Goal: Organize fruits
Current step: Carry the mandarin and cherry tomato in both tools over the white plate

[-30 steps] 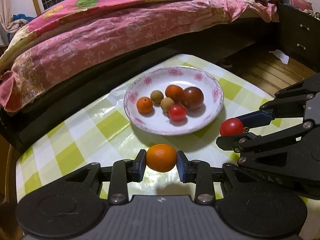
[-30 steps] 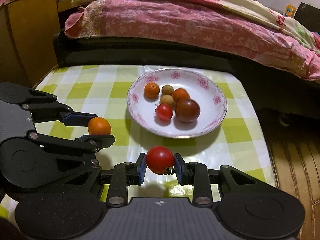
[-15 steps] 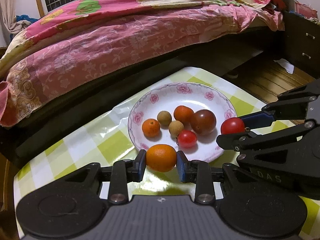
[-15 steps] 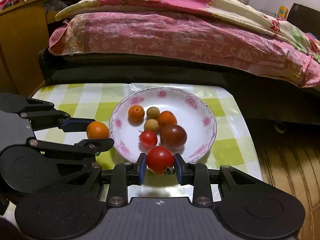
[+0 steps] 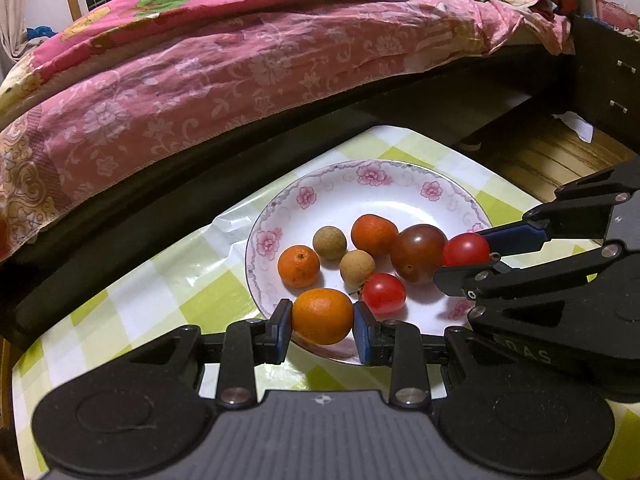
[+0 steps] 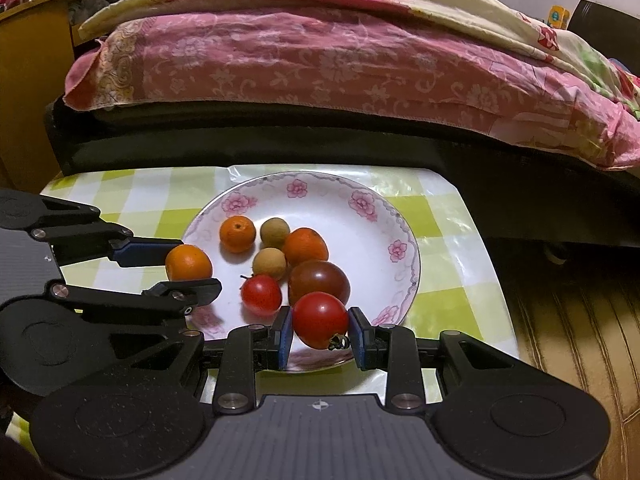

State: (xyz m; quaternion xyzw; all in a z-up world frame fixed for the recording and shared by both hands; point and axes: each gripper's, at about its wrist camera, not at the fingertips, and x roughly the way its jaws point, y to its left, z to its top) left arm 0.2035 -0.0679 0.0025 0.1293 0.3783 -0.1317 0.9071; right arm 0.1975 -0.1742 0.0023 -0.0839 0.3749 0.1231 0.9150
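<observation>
Left wrist view: the left gripper (image 5: pixel 322 316) has its jaws closed on a small orange (image 5: pixel 322 315), and both blue pads press the sides of this fruit. The orange hangs over the near rim of the flowered plate (image 5: pixel 340 196). The right gripper (image 5: pixel 466 249) comes in from the right side and holds a red tomato (image 5: pixel 466 249) over the right part of the plate, just beside a dark tomato (image 5: pixel 418 253).

In the plate lie 6 fruits: 2 small oranges (image 5: pixel 298 266), 2 brown round fruits (image 5: pixel 329 243), the dark tomato and a red cherry tomato (image 5: pixel 383 293).

In the right wrist view the right gripper (image 6: pixel 320 320) is closed on the red tomato (image 6: pixel 320 319), with its stem end turned down, over the near rim of the plate (image 6: pixel 340 196).

The plate stands near the far edge of a table (image 5: pixel 208 304) with a green and white checked cloth. Behind the table is a bed with a pink flowered cover (image 5: pixel 248 68).
</observation>
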